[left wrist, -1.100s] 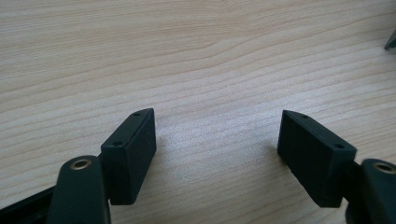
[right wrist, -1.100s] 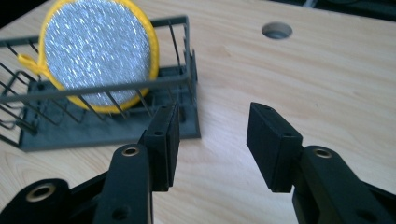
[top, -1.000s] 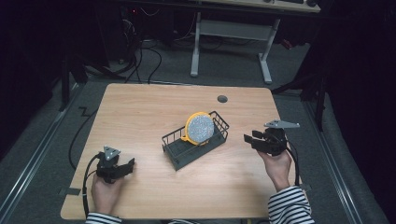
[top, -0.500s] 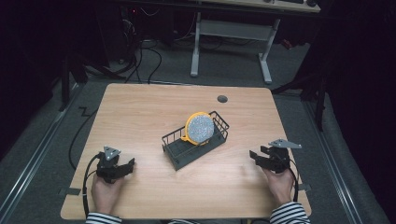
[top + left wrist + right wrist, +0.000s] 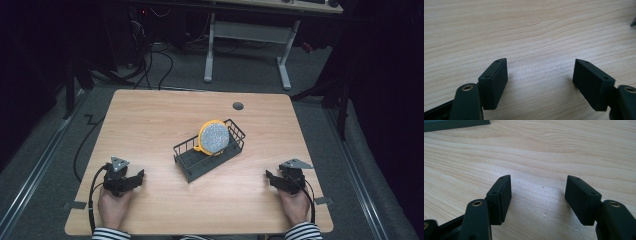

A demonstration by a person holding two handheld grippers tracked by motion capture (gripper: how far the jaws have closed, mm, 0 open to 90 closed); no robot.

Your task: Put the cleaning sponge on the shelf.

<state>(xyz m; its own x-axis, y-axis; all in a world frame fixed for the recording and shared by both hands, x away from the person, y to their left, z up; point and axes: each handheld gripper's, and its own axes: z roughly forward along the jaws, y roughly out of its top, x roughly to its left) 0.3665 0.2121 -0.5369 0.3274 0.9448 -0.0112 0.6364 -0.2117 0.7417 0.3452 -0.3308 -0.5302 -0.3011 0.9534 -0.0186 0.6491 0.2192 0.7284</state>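
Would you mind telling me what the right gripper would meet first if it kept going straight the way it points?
Most likely the wire basket. The right gripper, jaws open, rests low on the table pointing left toward the basket's near end, with bare wood between them. Depth is hard to judge, so it might pass just in front.

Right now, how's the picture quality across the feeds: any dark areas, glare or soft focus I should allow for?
High view: the table is evenly lit, the floor and room around it nearly black; the plate in the wire rack reads clearly. Left gripper view: sharp wood grain, a pale sheen between the open left gripper jaws. Right gripper view: right gripper similar, nearest jaw parts slightly soft.
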